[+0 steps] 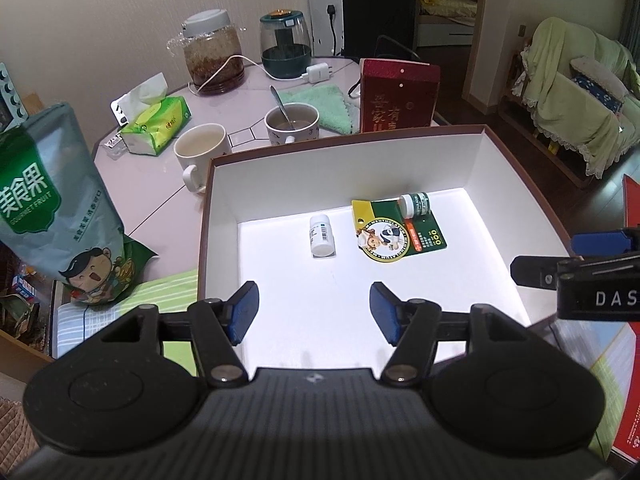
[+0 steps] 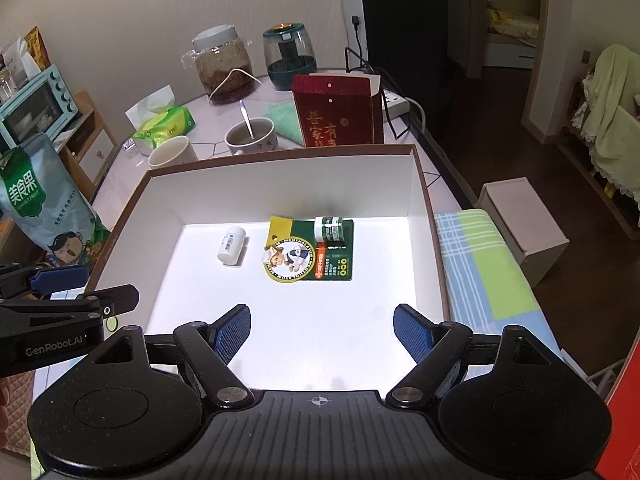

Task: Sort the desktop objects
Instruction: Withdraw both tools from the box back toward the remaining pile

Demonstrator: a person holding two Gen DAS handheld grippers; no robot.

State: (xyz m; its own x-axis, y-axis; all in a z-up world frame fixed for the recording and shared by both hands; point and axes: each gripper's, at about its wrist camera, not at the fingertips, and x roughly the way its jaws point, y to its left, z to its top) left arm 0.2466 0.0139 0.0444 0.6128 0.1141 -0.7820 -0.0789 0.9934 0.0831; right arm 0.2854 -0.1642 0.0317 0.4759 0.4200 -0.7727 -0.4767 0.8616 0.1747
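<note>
Two small things are lying inside the open white-lined box (image 2: 414, 184): a white pill bottle (image 2: 231, 247) on its side toward the left, and just to its right a green carded balm pack (image 2: 310, 252) with a little green-and-white jar (image 2: 328, 229) resting on its far end. The rest of the box floor is showing bare.

Both the left tongs (image 1: 314, 310) and the right tongs (image 2: 322, 334) are hovering over the near edge of the box, each spread wide and carrying nothing.

On the table (image 1: 160, 188) beyond the box, two mugs (image 1: 202, 150), a tissue pack (image 1: 156, 124), a red carton (image 1: 396, 96) and a snack bag (image 1: 52, 200) are standing outside it. Whether these are waiting to be sorted, or only the two boxed items ever counted, the views are not settling.
</note>
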